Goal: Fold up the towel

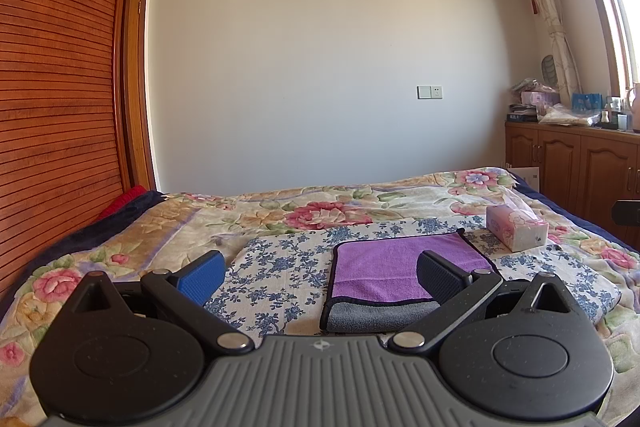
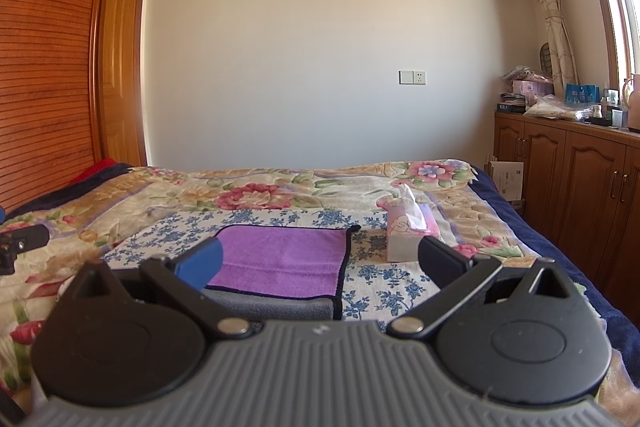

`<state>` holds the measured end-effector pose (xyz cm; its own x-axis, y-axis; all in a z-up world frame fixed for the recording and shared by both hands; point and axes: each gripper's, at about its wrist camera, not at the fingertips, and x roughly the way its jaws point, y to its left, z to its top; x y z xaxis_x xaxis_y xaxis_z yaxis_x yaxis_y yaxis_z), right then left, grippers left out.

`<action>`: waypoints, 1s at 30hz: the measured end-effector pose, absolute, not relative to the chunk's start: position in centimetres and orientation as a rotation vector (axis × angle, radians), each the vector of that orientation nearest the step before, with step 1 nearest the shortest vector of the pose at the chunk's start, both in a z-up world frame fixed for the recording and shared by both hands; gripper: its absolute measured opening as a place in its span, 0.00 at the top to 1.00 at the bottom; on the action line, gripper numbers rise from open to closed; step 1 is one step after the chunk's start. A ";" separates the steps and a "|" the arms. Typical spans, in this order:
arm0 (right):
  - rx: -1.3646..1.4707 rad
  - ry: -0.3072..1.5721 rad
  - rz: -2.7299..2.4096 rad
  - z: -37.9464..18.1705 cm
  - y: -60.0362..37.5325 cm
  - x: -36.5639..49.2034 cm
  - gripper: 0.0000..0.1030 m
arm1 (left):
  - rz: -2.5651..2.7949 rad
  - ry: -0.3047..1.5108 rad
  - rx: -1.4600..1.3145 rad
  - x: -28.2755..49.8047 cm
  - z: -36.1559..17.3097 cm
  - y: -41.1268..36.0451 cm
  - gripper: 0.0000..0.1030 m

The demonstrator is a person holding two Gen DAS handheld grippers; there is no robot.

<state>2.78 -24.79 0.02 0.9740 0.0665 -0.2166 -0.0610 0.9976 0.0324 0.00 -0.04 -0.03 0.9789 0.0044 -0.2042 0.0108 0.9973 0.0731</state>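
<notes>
Sunlit bedroom: on the floral-quilted bed [image 1: 280,211], atop a blue-flowered white cloth [image 1: 280,267], lies the purple-and-grey microfibre towel [image 1: 400,263], apparently folded once already. Left claw [image 1: 320,275] and right claw [image 2: 320,263] gape wide, holding nothing. Next, likely pinching the towel's corners for another fold.

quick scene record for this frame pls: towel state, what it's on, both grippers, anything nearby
towel: purple with grey underside showing along the near edge, lying flat, already folded over once, dark trim
surface: blue-flowered cloth spread on a floral blanket
left gripper: open, above the bed, holding nothing
right gripper: open, holding nothing
nearby: tissue box to the right of the towel, apart from it
background: wooden cabinets on the right, cluttered on top
</notes>
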 end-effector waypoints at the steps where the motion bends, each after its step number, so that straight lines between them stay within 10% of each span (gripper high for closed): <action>1: 0.026 0.219 0.065 0.0 -24.8 2.8 0.00 | -0.003 0.206 0.074 0.0 0.0 0.0 0.00; 30: 0.023 0.240 0.072 -0.1 -24.8 3.1 0.00 | -0.011 0.221 0.091 -0.2 -0.4 0.0 0.00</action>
<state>3.10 -24.76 -0.08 0.9689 0.0738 -0.2363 -0.0683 0.9972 0.0313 -0.20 0.03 -0.37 0.9757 -0.0013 -0.2192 0.0212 0.9958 0.0886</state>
